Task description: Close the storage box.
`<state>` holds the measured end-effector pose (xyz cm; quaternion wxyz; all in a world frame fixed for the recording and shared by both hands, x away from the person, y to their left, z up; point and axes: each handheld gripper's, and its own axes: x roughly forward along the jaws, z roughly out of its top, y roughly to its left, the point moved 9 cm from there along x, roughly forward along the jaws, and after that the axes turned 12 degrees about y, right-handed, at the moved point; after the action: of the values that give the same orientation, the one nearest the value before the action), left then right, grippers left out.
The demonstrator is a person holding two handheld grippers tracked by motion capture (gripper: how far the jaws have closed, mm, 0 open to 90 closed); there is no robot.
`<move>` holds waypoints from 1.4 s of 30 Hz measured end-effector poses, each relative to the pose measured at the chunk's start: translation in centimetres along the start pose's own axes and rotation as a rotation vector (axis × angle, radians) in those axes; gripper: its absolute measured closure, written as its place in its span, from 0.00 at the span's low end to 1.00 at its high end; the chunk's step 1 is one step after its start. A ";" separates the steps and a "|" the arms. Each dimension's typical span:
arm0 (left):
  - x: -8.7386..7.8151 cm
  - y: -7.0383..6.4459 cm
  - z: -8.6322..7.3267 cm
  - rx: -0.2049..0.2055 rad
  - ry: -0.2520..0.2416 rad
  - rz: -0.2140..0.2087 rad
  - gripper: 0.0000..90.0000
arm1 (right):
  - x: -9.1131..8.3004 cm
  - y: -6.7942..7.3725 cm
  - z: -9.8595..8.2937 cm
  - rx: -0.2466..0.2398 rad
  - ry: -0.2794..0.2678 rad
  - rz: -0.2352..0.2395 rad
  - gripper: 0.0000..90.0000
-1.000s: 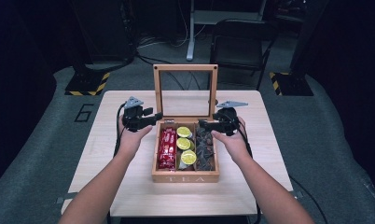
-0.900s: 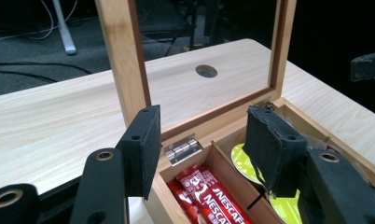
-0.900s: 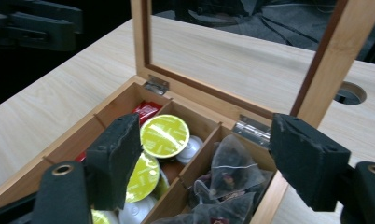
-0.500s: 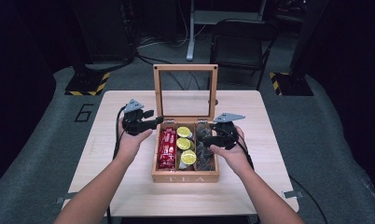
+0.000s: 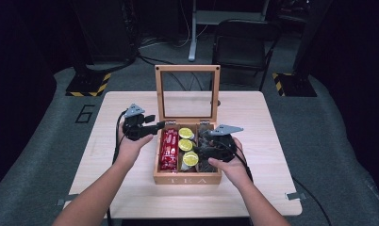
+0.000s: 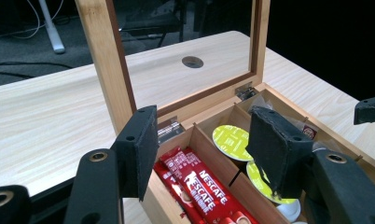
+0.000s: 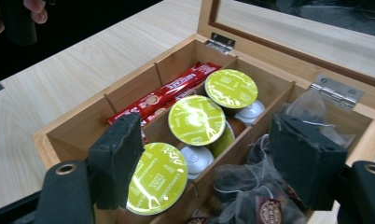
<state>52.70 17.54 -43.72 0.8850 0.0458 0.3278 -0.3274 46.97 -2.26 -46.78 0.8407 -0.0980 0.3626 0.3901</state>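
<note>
Wooden tea box [image 5: 187,179] with an upright glass-paned lid [image 5: 187,92] sits mid-table [image 5: 253,117]. Its 3 compartments hold red Nescafe sticks [image 5: 168,148] at left, green-foil capsules [image 5: 185,145] in the middle, and dark mesh tea bags [image 7: 251,186] at right. The right gripper [image 5: 204,149] hovers over the tea bags, jaws apart and empty. The left gripper [image 5: 160,126] hangs just beside the box's left rear corner, jaws also apart.
</note>
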 end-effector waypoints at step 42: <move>-1.3 0.5 -1.6 -0.008 0.017 0.026 0.47 | 3.4 3.3 -2.3 -0.142 0.081 0.049 0.35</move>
<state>51.39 19.06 -44.23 0.8867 0.0493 0.3358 -0.3139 44.79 0.95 -50.34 0.8064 -0.1643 0.3701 0.4310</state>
